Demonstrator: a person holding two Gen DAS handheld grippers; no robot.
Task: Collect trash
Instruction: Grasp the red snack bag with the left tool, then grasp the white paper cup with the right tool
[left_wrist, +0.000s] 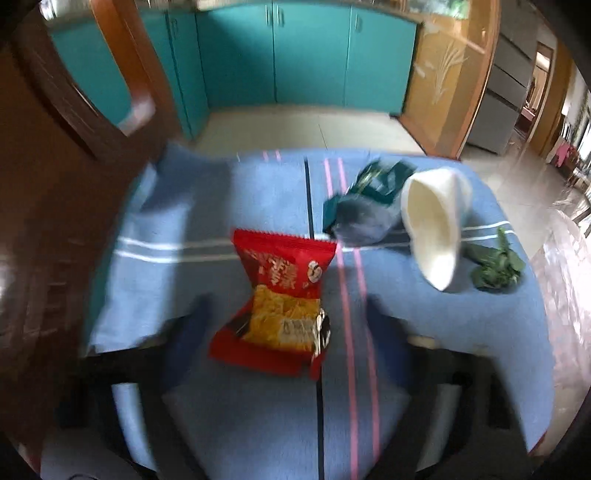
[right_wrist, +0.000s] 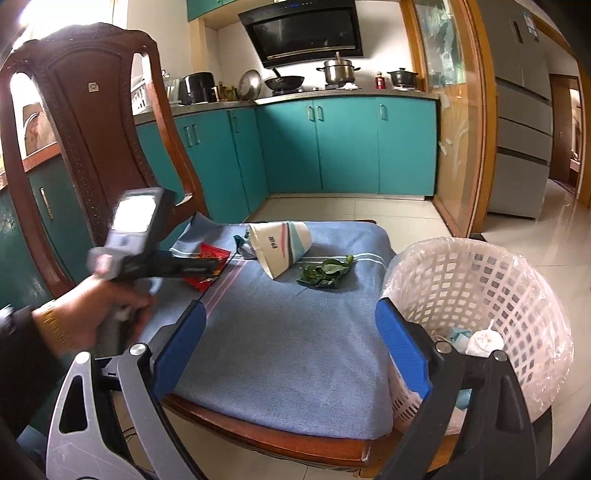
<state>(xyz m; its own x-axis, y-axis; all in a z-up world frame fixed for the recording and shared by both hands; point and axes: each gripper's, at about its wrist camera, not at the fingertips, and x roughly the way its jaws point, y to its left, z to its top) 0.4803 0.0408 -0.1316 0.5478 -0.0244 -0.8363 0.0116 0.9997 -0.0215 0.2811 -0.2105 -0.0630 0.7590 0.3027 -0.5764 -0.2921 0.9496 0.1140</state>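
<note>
A: Right wrist view first. What's biggest?

B: The wooden chair (right_wrist: 92, 122) with its blue cushion (right_wrist: 295, 332), then the white lined basket (right_wrist: 480, 295) just beside the seat.

A: And the trash?

B: On the cushion: paper cone (right_wrist: 284, 247), red snack packet (left_wrist: 280, 295), green leaves (right_wrist: 325, 273).

A: The tongs?

B: Right gripper (right_wrist: 291, 339) gapes wide, empty. Left gripper (left_wrist: 284, 325) straddles the red snack packet; blur hides whether its pads press.

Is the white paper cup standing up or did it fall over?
Fallen over. The paper cup lies on its side on the blue cloth, its open mouth facing sideways.
</note>
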